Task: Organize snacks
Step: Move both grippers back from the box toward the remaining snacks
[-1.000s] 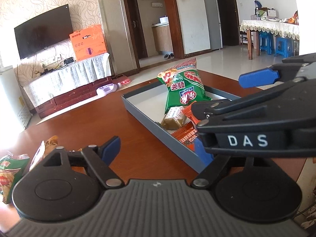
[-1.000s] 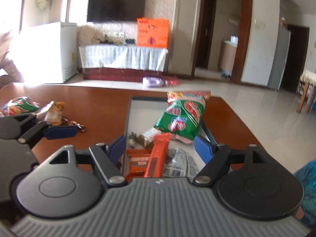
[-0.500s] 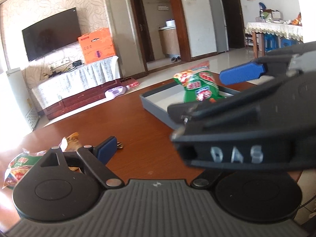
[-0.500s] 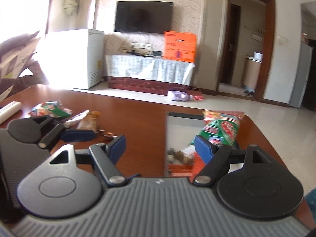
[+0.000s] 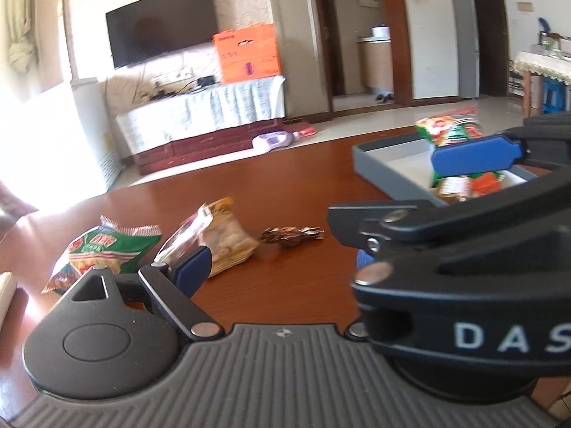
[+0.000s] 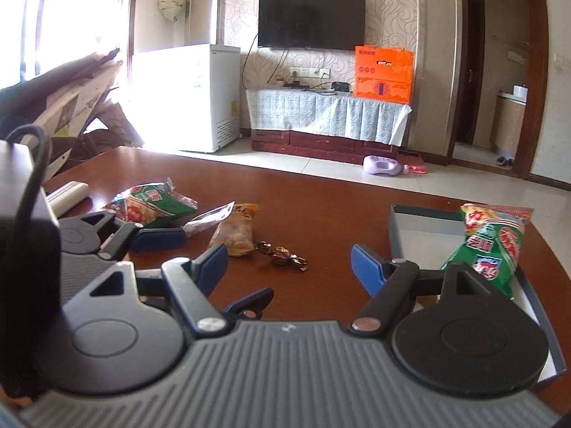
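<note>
Right claw (image 6: 289, 260): mine, spread wide, empty, hanging over the surface (image 6: 321, 207) and aimed at the loose snacks.
Left claw (image 6: 171, 249): also spread, empty, its tip just beside the cracker pack (image 6: 235, 232).
Candies (image 6: 282, 254): two small foil twists, near my left finger; light, slick, likely to skid, so I would pinch across a body, not the tails.
Green bag (image 6: 153, 205): farther left; puffy, crushable, best taken by its crimped edge.
Tray (image 6: 421, 212): to my right, already holding a green bag (image 6: 489, 246).
</note>
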Demonstrator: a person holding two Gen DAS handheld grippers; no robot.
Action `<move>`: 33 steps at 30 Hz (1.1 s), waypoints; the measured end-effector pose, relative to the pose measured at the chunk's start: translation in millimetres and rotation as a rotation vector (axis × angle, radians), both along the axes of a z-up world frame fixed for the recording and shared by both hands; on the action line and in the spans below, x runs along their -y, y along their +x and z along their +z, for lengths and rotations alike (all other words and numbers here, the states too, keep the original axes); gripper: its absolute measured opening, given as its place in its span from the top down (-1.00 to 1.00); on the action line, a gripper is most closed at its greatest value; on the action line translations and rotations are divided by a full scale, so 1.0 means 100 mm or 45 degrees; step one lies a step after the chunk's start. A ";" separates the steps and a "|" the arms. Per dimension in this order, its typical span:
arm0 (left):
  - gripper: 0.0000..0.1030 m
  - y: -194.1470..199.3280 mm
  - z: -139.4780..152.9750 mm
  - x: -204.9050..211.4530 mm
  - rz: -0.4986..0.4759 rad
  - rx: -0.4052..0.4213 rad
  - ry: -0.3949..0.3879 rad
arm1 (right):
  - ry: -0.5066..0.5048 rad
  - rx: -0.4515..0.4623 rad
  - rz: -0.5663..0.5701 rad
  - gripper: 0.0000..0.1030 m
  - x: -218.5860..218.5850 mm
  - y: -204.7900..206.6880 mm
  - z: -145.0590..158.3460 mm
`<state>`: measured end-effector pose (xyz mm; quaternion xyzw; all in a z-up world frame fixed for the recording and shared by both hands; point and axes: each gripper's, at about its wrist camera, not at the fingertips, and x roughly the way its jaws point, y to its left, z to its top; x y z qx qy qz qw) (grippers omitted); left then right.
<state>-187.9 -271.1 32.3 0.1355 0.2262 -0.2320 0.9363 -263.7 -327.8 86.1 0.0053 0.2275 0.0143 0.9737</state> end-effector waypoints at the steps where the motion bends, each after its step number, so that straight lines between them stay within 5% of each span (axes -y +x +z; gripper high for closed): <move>1: -0.78 0.05 -0.01 -0.01 0.002 -0.008 -0.001 | -0.002 -0.004 0.004 -0.51 0.00 0.01 -0.02; 13: -0.77 0.69 -0.26 0.05 -0.067 -0.095 0.032 | -0.027 -0.124 0.043 -0.41 0.15 0.55 -0.26; 19: -0.76 0.91 -0.38 0.03 -0.124 -0.206 -0.037 | -0.072 -0.175 0.051 -0.38 0.19 0.75 -0.33; 33: -0.76 1.40 -0.50 -0.04 -0.042 -0.272 -0.021 | -0.019 -0.215 0.022 -0.38 0.34 0.92 -0.39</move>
